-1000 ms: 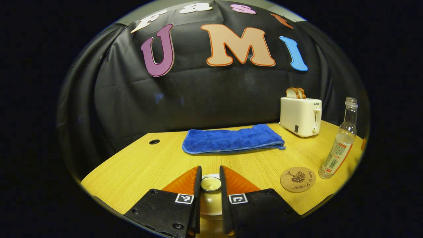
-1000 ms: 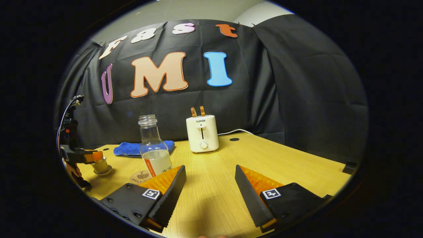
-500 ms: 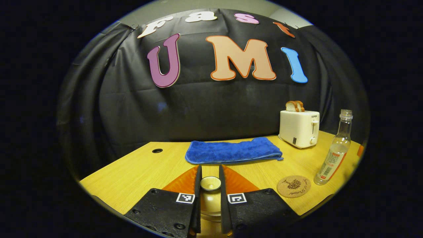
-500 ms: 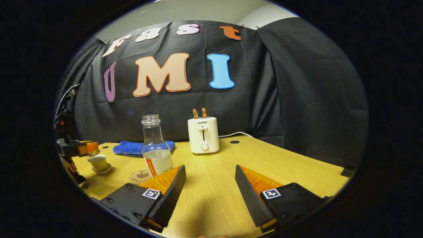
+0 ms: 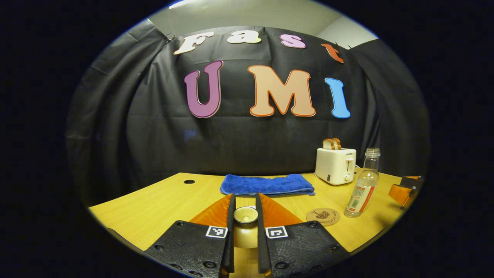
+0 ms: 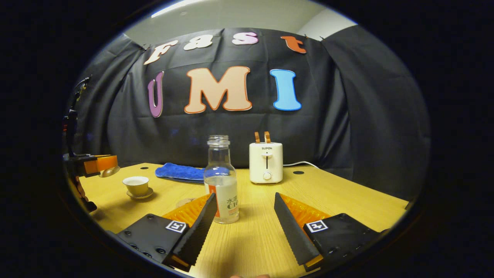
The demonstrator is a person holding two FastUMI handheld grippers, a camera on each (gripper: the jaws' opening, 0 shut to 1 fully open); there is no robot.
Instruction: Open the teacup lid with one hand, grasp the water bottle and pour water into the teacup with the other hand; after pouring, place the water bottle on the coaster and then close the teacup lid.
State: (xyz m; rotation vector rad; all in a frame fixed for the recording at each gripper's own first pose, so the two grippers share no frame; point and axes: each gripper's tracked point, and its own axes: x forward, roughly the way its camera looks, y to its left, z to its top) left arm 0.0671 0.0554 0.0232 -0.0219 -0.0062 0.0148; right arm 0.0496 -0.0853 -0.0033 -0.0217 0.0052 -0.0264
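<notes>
Toaster [image 6: 266,162] front marked "SUPOR"; water bottle [image 6: 221,181] label carries writing, too small to make out. Left gripper [image 5: 245,211] level, raised above table [image 5: 154,204], both fingers clamped on teacup lid [image 5: 246,214]. Right gripper view: left gripper [image 6: 101,163] up left of lidless teacup [image 6: 136,185]. Right gripper [image 6: 243,208] level, low over table, jaws spread wide, nothing between. Water bottle upright, long axis vertical, mouth up, uncapped, just ahead of right gripper's left finger. Coaster [image 5: 323,216] flat, ahead-right of left gripper, beside bottle.

blue towel [image 5: 267,184], toaster [image 5: 335,166] holding toast [image 5: 332,143]
</notes>
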